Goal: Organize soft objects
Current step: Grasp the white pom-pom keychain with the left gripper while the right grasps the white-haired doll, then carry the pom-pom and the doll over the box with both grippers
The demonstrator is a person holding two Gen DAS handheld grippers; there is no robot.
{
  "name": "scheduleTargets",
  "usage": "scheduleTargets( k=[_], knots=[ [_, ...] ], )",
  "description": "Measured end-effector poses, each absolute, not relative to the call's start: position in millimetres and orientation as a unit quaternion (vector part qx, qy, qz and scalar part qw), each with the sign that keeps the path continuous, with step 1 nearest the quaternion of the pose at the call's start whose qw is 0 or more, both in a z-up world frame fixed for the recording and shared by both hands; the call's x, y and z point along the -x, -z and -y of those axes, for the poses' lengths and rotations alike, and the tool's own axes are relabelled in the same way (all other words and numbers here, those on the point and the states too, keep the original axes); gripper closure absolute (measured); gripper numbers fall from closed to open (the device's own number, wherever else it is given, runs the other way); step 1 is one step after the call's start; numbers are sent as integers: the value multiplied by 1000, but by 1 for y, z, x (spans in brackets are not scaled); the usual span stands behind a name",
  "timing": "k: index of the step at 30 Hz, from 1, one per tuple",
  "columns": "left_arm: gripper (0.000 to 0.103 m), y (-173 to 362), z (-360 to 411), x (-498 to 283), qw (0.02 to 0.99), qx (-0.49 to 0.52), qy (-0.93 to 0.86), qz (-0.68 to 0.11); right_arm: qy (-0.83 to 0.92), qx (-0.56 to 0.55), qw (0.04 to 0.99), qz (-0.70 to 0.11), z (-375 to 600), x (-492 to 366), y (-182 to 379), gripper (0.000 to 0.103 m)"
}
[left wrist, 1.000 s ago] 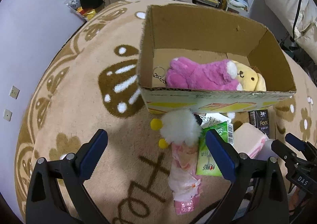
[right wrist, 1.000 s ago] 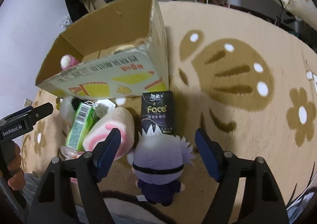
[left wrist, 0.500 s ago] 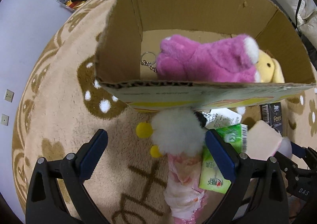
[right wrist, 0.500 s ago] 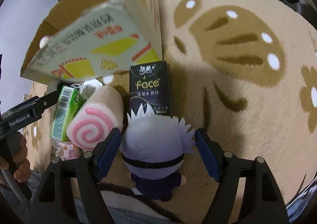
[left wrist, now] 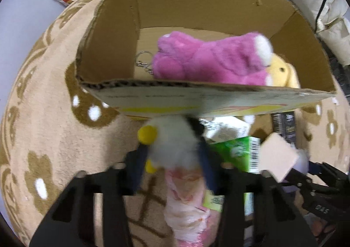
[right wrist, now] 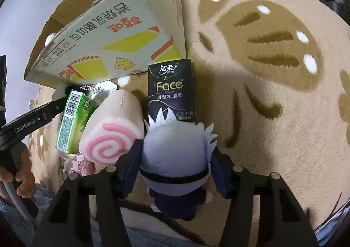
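A white fluffy plush (left wrist: 172, 140) with yellow balls lies on the rug against the cardboard box (left wrist: 105, 28). My left gripper (left wrist: 172, 159) is closing, and its blue pads press the plush from both sides. A pink plush (left wrist: 210, 61) and a yellow plush (left wrist: 282, 72) lie inside the box. In the right wrist view a grey-haired doll (right wrist: 177, 150) in dark clothes lies on the rug. My right gripper (right wrist: 176, 155) is closing, with its pads against the two sides of the doll's head.
Between the two grippers lie a pink-swirl roll plush (right wrist: 109, 137), a green tissue pack (right wrist: 72, 122), a black tissue pack (right wrist: 170, 89) and a pink plastic package (left wrist: 186, 203). A hand (right wrist: 19, 170) holds the left gripper's handle. The beige patterned rug (right wrist: 273, 115) stretches to the right.
Both grippers came down closer to the rug. The left jaws closed from wide apart onto the white plush. The right jaws narrowed onto the doll's head.
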State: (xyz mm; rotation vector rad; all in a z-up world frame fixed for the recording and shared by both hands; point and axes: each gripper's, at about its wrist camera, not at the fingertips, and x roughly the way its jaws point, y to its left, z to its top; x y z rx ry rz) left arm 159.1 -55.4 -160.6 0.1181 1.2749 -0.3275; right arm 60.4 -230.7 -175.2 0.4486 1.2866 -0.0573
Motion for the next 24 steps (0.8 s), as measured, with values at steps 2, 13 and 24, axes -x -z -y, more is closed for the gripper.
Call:
scheduleTargets(
  k=[2,13,24],
  knots=[
    [73,158,57,-156,795,-59,152,-585,31,-198,783,-589,228,-60,170,43],
    [102,137,45,-145,812,-31,144,-564,12,-187,826,-532,211,-60,142,43],
    [58,161,48,-155,789,-18,140,-598,9,-193,824,-533,231,-52,137,43]
  ],
)
